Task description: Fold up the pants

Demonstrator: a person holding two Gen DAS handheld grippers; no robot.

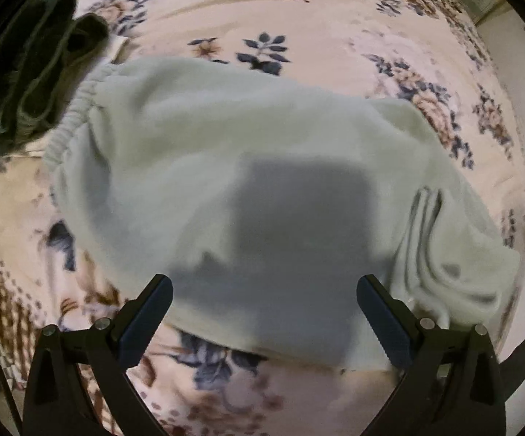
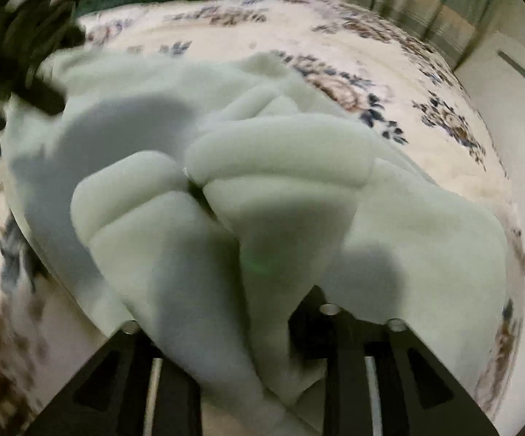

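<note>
while a floral bedspread (image 1: pixel 335 18) is spread under everything, pale green pants (image 1: pixel 226 152) are laid across it, bunched into thick folds in the right wrist view. dark clothes (image 1: pixel 26 72) are heaped just beside the waistband. the left gripper (image 1: pixel 264 290) is held wide apart above the pants, empty. the right gripper (image 2: pixel 259 327) is draped in fabric; its grip cannot be told.

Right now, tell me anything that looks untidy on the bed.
The pale green pants are bunched into thick rolls at the leg end, draping over the right gripper rather than lying flat. Dark clothes sit crumpled beside the waistband.
</note>
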